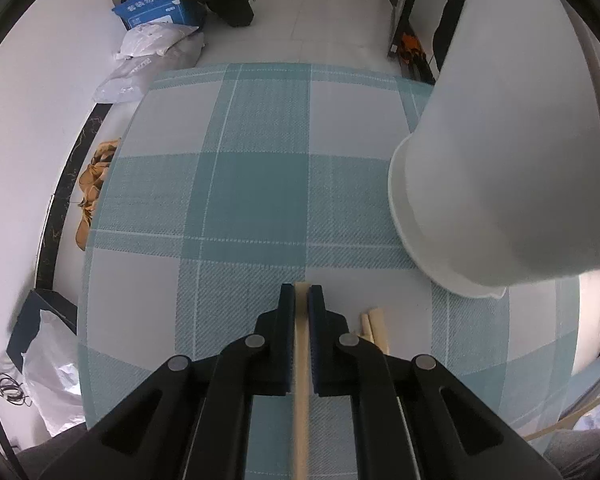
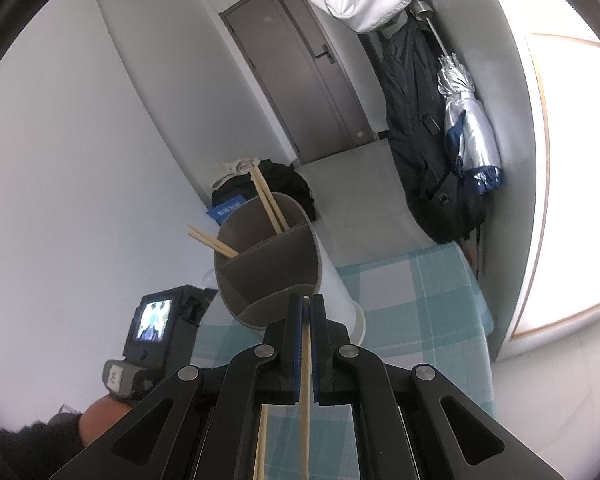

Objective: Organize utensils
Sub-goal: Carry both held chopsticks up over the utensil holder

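Your counter (image 1: 260,200) wears a teal-and-white plaid cloth, seen in both wrist views.

White utensil holder (image 1: 496,184): in the left wrist view it fills the right side, a tall smooth white cylinder with a flared lip at its base, sitting on the cloth. In the right wrist view the same holder (image 2: 272,264) sits dead ahead and appears tilted by the camera angle. Its inside is grey-brown and split by dividers into compartments. One pair of chopsticks (image 2: 269,200) sticks out of the far compartment and leans up and left. A second pair (image 2: 212,242) pokes out of the left compartment, angled low to the left.

Your left gripper (image 1: 301,294): fingers nearly closed, clamped on one pale wooden chopstick (image 1: 301,380) that runs straight back between the blue pads toward the camera, tip level with the fingertips. It sits over the cloth, left of the holder and apart from it.

Loose chopstick ends (image 1: 374,326) lie on the cloth just right of your left gripper, touching each other.

Your right gripper (image 2: 307,300): fingers nearly closed on one thin light chopstick (image 2: 306,392), tip just at the holder's near rim in frame. Can't tell if it touches. Another stick (image 2: 261,444) shows below, left of the gripped one.

The left unit's small screen (image 2: 153,320) shows at lower left.
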Available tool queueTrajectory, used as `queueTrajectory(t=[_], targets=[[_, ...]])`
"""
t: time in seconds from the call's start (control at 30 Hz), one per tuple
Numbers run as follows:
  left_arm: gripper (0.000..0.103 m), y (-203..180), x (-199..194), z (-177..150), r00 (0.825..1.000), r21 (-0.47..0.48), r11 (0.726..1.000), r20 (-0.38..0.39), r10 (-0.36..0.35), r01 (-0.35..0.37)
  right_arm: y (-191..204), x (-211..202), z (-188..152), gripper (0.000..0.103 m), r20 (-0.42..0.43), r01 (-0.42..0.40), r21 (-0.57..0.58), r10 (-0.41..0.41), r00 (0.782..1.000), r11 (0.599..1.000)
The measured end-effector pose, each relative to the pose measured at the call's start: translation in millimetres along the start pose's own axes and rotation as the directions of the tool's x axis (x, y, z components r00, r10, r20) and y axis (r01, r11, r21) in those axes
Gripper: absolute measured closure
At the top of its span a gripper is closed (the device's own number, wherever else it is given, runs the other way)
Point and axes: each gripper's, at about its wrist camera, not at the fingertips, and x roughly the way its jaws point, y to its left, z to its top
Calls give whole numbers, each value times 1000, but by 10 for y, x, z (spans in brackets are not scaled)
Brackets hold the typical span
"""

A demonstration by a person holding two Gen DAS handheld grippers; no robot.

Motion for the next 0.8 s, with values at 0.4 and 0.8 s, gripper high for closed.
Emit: queueTrajectory(t=[0.4, 0.8], targets=[[101, 45, -763, -272, 946, 21, 989, 290, -147, 147, 202, -78, -20, 100, 27, -13, -71, 15, 1000, 997], [101, -82, -1311, -471, 838, 129, 968, 485, -250, 214, 415, -201, -155, 100, 54, -13, -146, 21, 998, 989]])
